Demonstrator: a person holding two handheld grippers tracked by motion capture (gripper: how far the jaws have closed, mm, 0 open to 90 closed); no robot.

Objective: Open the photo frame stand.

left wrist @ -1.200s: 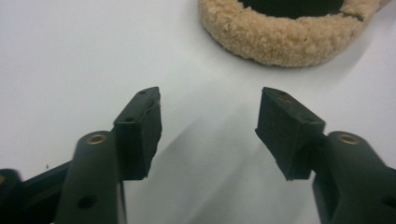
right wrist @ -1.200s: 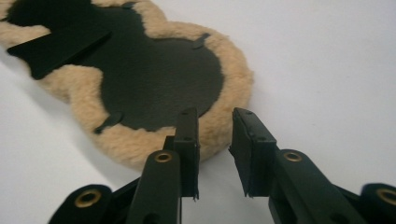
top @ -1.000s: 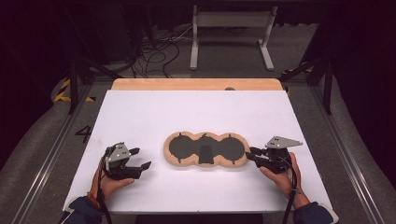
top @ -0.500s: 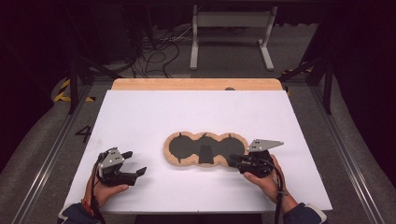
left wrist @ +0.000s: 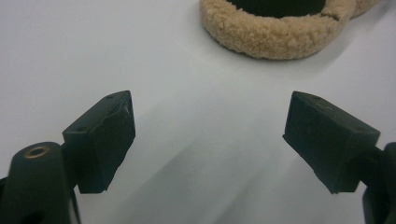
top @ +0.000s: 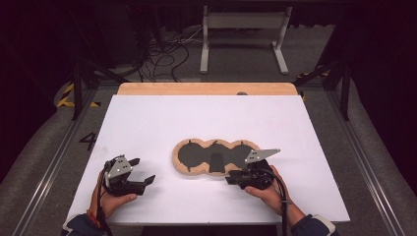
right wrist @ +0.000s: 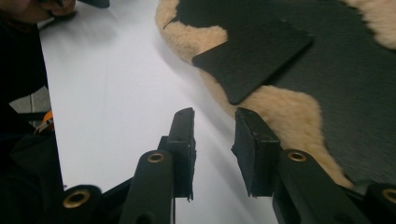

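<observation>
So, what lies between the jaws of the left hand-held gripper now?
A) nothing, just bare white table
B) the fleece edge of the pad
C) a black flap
A: in the left gripper view, the left hand-held gripper has its jaws wide apart over the white table, short of the fleece-edged pad.

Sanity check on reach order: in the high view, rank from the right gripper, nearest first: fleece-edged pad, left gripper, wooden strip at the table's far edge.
1. Fleece-edged pad: just beyond the right gripper, at table centre.
2. Left gripper: across the near side, toward the left.
3. Wooden strip: along the far edge.
</observation>
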